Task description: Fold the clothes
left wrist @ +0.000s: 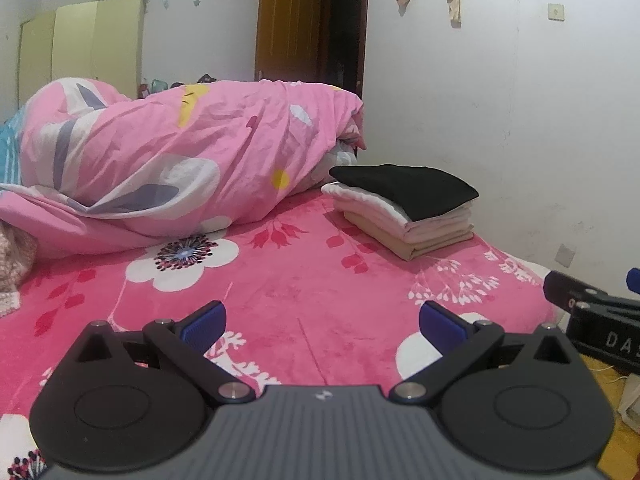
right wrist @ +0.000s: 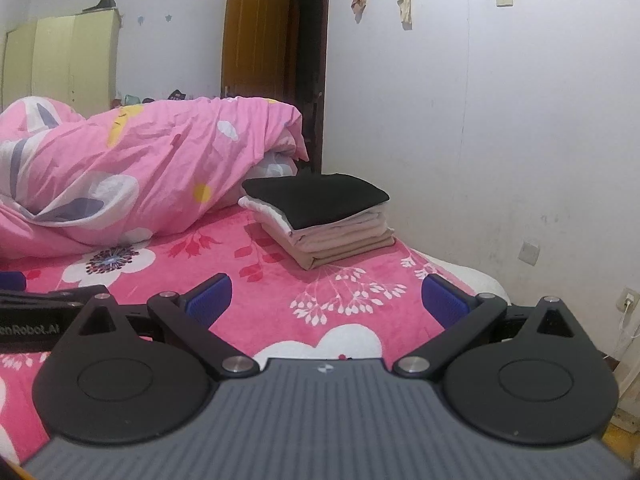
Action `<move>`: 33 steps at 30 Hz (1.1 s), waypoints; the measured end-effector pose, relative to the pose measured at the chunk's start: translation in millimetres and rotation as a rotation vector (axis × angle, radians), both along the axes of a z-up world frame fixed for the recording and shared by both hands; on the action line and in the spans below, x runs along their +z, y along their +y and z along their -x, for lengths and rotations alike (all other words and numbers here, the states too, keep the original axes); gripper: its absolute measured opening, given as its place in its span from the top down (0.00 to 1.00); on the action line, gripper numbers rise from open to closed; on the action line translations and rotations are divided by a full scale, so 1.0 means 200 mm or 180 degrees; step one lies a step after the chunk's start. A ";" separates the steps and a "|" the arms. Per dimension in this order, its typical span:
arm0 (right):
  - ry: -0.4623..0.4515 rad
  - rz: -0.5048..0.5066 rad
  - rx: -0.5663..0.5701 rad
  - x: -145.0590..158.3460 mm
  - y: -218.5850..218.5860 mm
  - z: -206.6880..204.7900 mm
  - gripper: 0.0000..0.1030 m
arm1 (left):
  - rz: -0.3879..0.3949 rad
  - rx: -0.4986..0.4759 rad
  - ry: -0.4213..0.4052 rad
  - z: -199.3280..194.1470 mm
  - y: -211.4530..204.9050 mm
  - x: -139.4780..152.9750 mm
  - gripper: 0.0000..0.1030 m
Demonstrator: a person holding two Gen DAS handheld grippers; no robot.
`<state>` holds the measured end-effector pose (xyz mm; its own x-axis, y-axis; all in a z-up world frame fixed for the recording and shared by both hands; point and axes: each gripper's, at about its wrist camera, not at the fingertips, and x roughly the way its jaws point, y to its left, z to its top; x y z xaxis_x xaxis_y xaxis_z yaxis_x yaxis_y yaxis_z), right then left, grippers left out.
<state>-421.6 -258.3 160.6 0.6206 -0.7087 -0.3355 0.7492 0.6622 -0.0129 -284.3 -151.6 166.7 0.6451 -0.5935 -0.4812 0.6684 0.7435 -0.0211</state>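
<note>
A: Clothes first. Status?

B: Stack of folded clothes (left wrist: 404,212) sits on the bed (left wrist: 304,292), far right corner, near the wall (left wrist: 500,100). Black piece (left wrist: 404,188) on top, white, pale pink and tan layers under it. Edges fairly square, black one set slightly askew. No loose garment on the open bed ahead. A knitted pinkish item (left wrist: 12,264) shows at the far left edge of the left cam; can't tell what it is.

A: Claws?

B: Left gripper (left wrist: 322,326) released, fingers spread wide, nothing between them. Right gripper (right wrist: 326,300) same: spread, empty. Both low over the bed, side by side, well short of the stack.

A: Surroundings?

B: Crumpled pink duvet (left wrist: 180,152) heaped behind and left of the stack, its end just beside it. Door (left wrist: 288,20) ajar beyond, wardrobe (left wrist: 80,44) far left.

A: Step in hand, your judgement?

B: Prob. between garments: either fetch the next piece or finish. If fetching, pinch by shoulders or hem corners, one claw each, lay flat on the open patch in front, smooth before folding. Keep clear of the stack; a snag would tip the black piece.
</note>
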 end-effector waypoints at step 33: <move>0.0015 -0.0052 -0.0204 -0.02 -0.05 0.08 0.01 | -0.0033 -0.0188 0.0038 0.09 -0.07 -0.04 0.00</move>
